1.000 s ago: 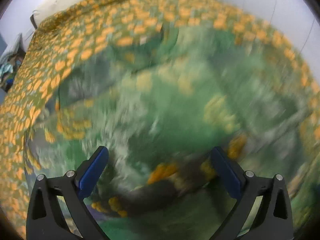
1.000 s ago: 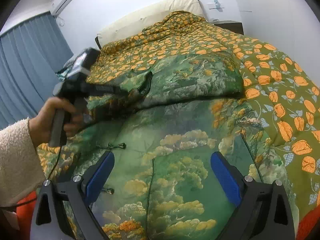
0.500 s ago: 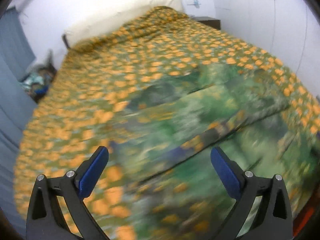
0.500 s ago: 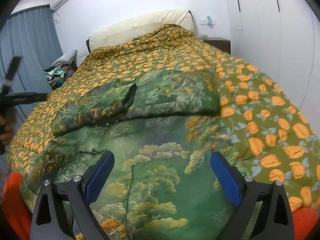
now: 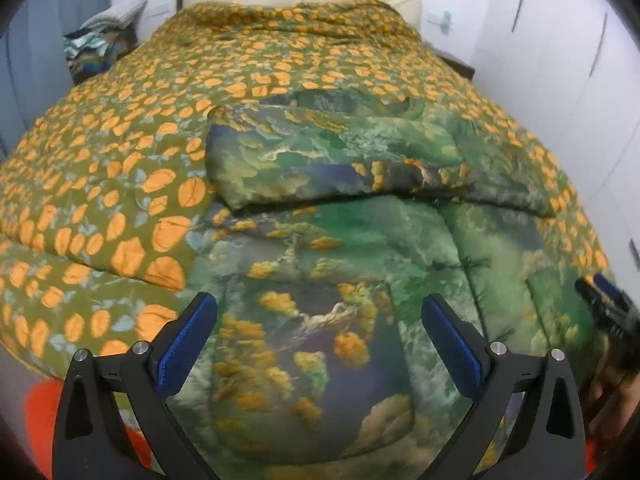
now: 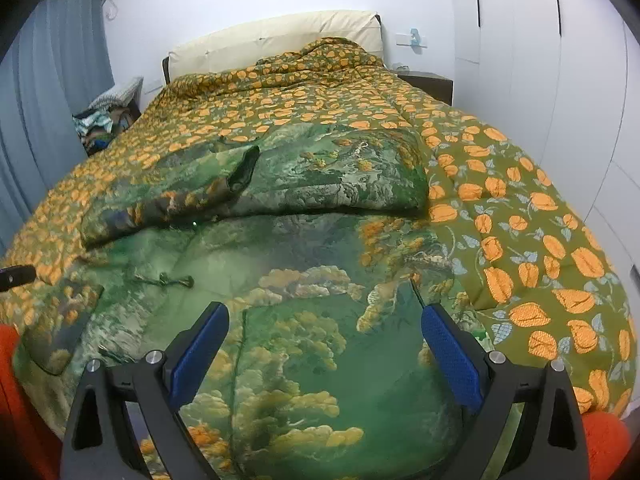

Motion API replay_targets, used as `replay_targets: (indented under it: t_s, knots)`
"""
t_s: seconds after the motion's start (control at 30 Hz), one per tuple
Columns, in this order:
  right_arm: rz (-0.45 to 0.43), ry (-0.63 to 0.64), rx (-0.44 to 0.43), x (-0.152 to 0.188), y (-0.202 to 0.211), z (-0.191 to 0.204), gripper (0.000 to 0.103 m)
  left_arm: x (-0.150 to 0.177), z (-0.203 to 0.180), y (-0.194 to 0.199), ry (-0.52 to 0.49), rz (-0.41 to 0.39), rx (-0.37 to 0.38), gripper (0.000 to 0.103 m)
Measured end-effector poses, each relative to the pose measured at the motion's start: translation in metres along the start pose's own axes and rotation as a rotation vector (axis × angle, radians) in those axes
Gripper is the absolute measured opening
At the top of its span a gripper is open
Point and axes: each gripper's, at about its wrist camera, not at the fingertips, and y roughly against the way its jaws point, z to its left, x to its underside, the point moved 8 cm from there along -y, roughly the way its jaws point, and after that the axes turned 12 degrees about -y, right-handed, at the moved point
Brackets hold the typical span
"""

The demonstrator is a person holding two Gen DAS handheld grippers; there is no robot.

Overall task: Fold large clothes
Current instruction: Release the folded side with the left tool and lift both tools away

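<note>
This is a bedroom in a home. A wide bed (image 6: 520, 216) fills most of both views, covered by an olive quilt (image 5: 132, 168) printed with orange lantern-shaped fruit, and a cream padded headboard (image 6: 272, 40) stands against the white far wall. Blue-grey curtains (image 6: 56, 80) hang along one side, with a heap of folded laundry (image 6: 108, 116) piled at the bed's far corner beside them. On the other side stand tall white wardrobe doors (image 6: 516, 20) with slim dark handles, a dark bedside cabinet (image 6: 430, 82), and a small wall socket (image 6: 412, 38) above it.
</note>
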Motion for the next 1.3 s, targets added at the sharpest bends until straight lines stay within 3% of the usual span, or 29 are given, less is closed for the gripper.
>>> replay_targets:
  t_s: [0.4,1.3]
  knots:
    - [-0.017,0.044,0.004,0.003,-0.01,0.01,0.096,0.01,0.029,-0.003,0.019,-0.095,-0.138,0.102]
    - [-0.025,0.038,-0.008,0.002,-0.01,0.013,0.096,0.009,0.023,0.003,-0.024,-0.127,-0.176,0.102]
